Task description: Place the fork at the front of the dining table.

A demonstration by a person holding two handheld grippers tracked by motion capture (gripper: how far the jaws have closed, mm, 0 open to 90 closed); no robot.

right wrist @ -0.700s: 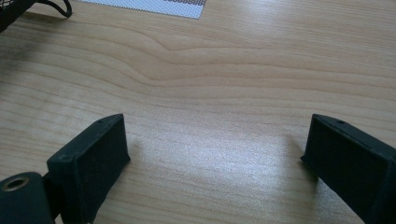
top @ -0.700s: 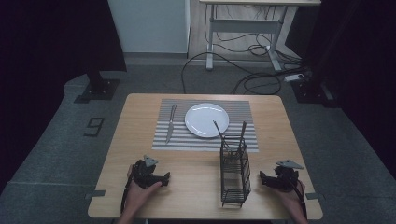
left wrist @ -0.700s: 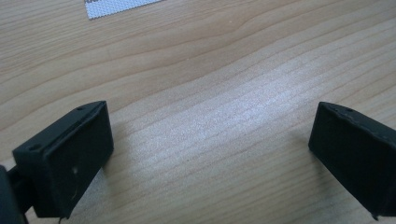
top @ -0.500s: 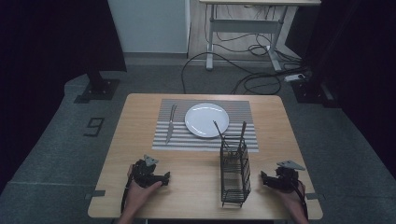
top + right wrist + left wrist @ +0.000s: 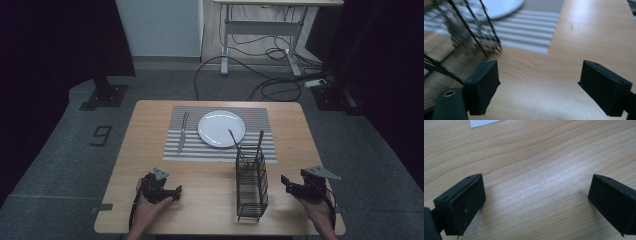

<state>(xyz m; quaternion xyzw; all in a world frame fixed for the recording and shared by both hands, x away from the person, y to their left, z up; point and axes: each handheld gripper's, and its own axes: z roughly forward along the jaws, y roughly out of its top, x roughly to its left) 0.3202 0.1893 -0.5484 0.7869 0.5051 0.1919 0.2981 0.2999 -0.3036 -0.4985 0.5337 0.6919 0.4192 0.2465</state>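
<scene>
A: Going left to right, where does the work stand?

B: At the very start, I'd judge. The left gripper (image 5: 176, 191) rests near the table's (image 5: 210, 210) front left corner, jaws spread wide over bare wood with nothing between them.

A: And the setting itself?

B: Toward the far edge, a striped placemat (image 5: 260, 120) carries a fork (image 5: 182, 132) on its left part and a white plate (image 5: 221, 128) in the middle. The wire cutlery rack (image 5: 251, 185) stands upright nearer the front edge, right of centre, with two utensils (image 5: 260, 138) rising from its far end.

A: The right side?

B: The right gripper (image 5: 286, 182) sits near the front right corner, just beside the rack, jaws fully apart and empty.

A: Next move?

B: Probably the right gripper reaches to the rack's far end and closes on one slim handle, lifting straight up so it clears the wires.
</scene>
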